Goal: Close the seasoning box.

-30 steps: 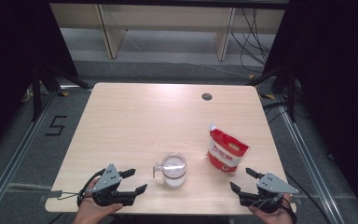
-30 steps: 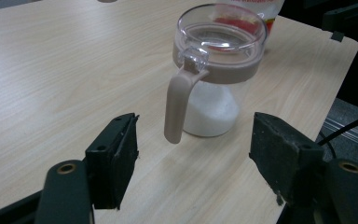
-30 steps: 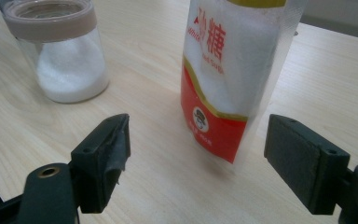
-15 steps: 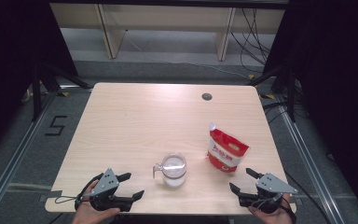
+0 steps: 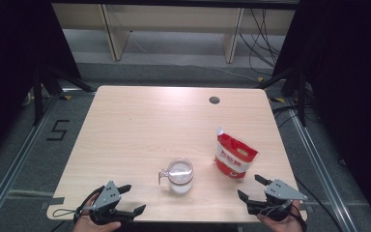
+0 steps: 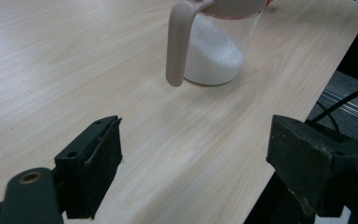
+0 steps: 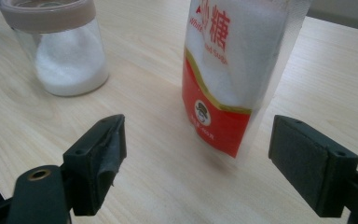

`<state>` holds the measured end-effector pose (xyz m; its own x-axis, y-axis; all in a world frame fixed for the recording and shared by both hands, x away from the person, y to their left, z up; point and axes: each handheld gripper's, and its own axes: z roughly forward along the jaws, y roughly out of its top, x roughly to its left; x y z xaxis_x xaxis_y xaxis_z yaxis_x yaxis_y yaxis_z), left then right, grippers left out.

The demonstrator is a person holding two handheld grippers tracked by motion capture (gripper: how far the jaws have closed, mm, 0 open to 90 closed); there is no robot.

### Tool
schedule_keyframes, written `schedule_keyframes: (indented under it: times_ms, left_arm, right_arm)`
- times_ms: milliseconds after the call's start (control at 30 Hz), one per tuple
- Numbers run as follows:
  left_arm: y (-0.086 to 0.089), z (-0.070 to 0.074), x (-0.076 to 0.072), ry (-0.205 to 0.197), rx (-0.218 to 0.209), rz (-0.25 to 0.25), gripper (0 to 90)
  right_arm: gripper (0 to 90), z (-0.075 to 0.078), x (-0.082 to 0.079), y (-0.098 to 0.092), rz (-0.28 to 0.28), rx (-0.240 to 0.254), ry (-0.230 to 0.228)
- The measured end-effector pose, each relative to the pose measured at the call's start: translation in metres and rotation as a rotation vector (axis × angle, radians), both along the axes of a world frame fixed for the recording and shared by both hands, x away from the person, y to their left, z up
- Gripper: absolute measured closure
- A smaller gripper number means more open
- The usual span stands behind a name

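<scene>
At the desk's near left corner my left gripper (image 5: 127,198) has just been opening; its fingers (image 6: 91,163) stand wide with nothing between them. Ahead stands the clear glass jar with beige handle (image 5: 179,175), holding white powder. Right of it stands the red-and-white sugar pouch (image 5: 234,157). My right gripper (image 5: 251,187) faces it, fingers (image 7: 98,161) spread and empty.

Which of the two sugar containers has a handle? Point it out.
The clear jar with the beige lid, standing left of the red-and-white sugar pouch. Its beige handle sticks out sideways; the pouch has none.
</scene>
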<state>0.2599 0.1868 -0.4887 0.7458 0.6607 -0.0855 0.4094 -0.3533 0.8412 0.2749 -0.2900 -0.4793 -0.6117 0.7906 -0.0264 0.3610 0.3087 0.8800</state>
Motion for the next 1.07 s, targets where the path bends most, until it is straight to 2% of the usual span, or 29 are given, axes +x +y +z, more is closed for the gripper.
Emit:
schedule_keyframes:
  times_ms: [67,100,133,167,233,300,333,367,433,467,500,567,600,733,767,800,867,900,933,1067]
  left_arm:
    - [-0.0009,-0.0015,-0.0022,-0.002,-0.008,0.010,17.4]
    - [0.0019,-0.0008,-0.0019,-0.005,0.035,0.003,17.4]
    - [0.0019,-0.0012,-0.0025,-0.007,0.035,0.006,17.4]
    - [0.0010,-0.0017,-0.0034,-0.005,0.015,0.013,17.4]
    - [0.0015,-0.0016,-0.0035,-0.011,0.017,0.011,17.4]
    - [0.0021,-0.0008,-0.0027,-0.027,0.034,0.005,17.4]
    - [0.0033,-0.0003,-0.0013,-0.036,0.062,-0.001,17.4]
    - [0.0008,-0.0011,-0.0031,-0.012,0.026,0.019,17.4]
    - [-0.0002,-0.0009,-0.0037,-0.012,0.011,0.021,17.4]
    - [-0.0002,-0.0006,-0.0037,-0.013,0.012,0.023,17.4]
    - [0.0004,-0.0002,-0.0033,-0.014,0.012,0.020,17.4]
    - [0.0037,0.0009,-0.0013,-0.031,0.053,0.002,17.4]
    - [0.0011,-0.0006,-0.0021,-0.025,0.010,0.016,17.4]
    - [0.0022,0.0006,-0.0018,-0.029,0.030,0.009,17.4]
    - [0.0030,0.0009,-0.0014,-0.030,0.047,0.004,17.5]
    - [0.0013,0.0002,-0.0023,-0.025,0.023,0.008,17.5]
    - [0.0011,0.0005,-0.0022,-0.026,0.026,0.006,17.5]
    - [0.0008,0.0004,-0.0019,-0.028,0.023,0.005,17.5]
    - [-0.0005,-0.0003,-0.0032,-0.010,0.008,0.023,17.5]
    - [-0.0016,-0.0018,-0.0029,-0.007,0.007,0.027,17.4]
  right_arm:
    - [19.9,-0.0003,0.0002,0.0003,0.003,0.003,0.006]
    - [19.9,-0.0005,0.0001,0.0003,0.001,0.000,0.009]
    - [19.9,-0.0008,0.0003,0.0002,0.002,-0.003,0.008]
    - [19.9,-0.0015,0.0007,0.0003,0.003,-0.004,0.004]
    - [19.9,-0.0011,0.0004,0.0004,0.003,-0.007,0.008]
    - [19.9,-0.0007,0.0000,0.0003,0.000,-0.006,0.004]
    - [19.9,-0.0008,0.0006,0.0002,0.006,-0.006,0.000]
    - [19.9,-0.0005,0.0004,0.0001,0.006,-0.006,0.002]
    - [19.9,-0.0006,-0.0005,0.0008,-0.005,0.000,0.009]
    - [19.9,-0.0005,-0.0023,0.0019,-0.017,0.011,0.035]
    - [19.9,-0.0006,-0.0002,0.0005,-0.001,-0.005,0.007]
    - [19.9,-0.0007,0.0000,0.0009,0.003,0.005,0.015]
    - [19.9,-0.0008,0.0001,0.0008,0.002,0.003,0.014]
    - [19.9,-0.0016,0.0004,0.0012,0.005,0.000,0.016]
    - [19.9,-0.0012,0.0016,-0.0001,0.013,-0.020,-0.012]
    - [19.9,-0.0013,0.0009,0.0008,0.012,-0.007,0.008]
    - [19.8,-0.0012,0.0015,0.0002,0.013,-0.017,-0.008]
    - [19.7,-0.0013,0.0009,0.0006,0.014,-0.008,0.013]
    - [19.7,-0.0018,0.0015,0.0005,0.017,-0.009,0.010]
    - [19.7,-0.0021,0.0012,0.0006,0.011,0.002,0.015]
